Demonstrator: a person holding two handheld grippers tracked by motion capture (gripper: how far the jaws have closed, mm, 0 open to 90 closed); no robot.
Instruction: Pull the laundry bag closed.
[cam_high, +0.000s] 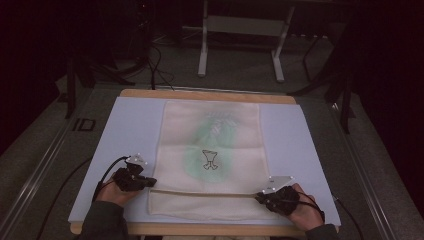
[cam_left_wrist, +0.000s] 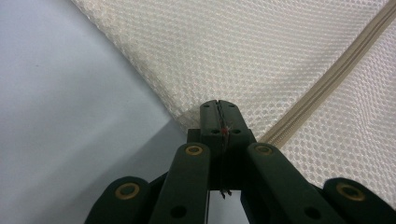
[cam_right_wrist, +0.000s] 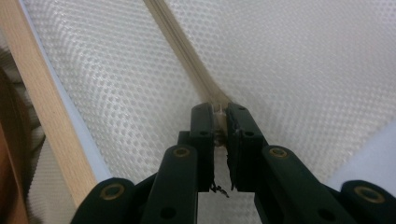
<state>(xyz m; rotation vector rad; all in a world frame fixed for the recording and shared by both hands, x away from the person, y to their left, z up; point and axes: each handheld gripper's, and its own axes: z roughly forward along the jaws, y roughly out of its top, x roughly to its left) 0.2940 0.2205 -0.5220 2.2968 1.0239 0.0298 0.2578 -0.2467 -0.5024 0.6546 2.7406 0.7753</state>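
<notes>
A cream mesh bag (cam_high: 210, 145) lies flat on the white mat (cam_high: 130, 130), and a pale green garment with a small dark print (cam_high: 210, 159) shows through it. A beige zipper (cam_high: 200, 193) runs across the bag near its front end. My left gripper (cam_high: 150, 182) is shut on the bag's left edge by the zipper's left end; its gripper view shows the jaws (cam_left_wrist: 218, 107) pinching the mesh (cam_left_wrist: 261, 56) beside the zipper (cam_left_wrist: 336, 70). My right gripper (cam_high: 261, 196) is at the zipper's right end, and its jaws (cam_right_wrist: 220, 112) are shut on a small pale tab where the zipper (cam_right_wrist: 182, 51) ends.
The mat rests on a wooden board whose front edge (cam_right_wrist: 51, 121) runs close beside the right gripper. A cable (cam_high: 107, 170) trails from the left gripper over the mat. Beyond the table stand white frame legs (cam_high: 202, 55) on a grey floor with dark cables.
</notes>
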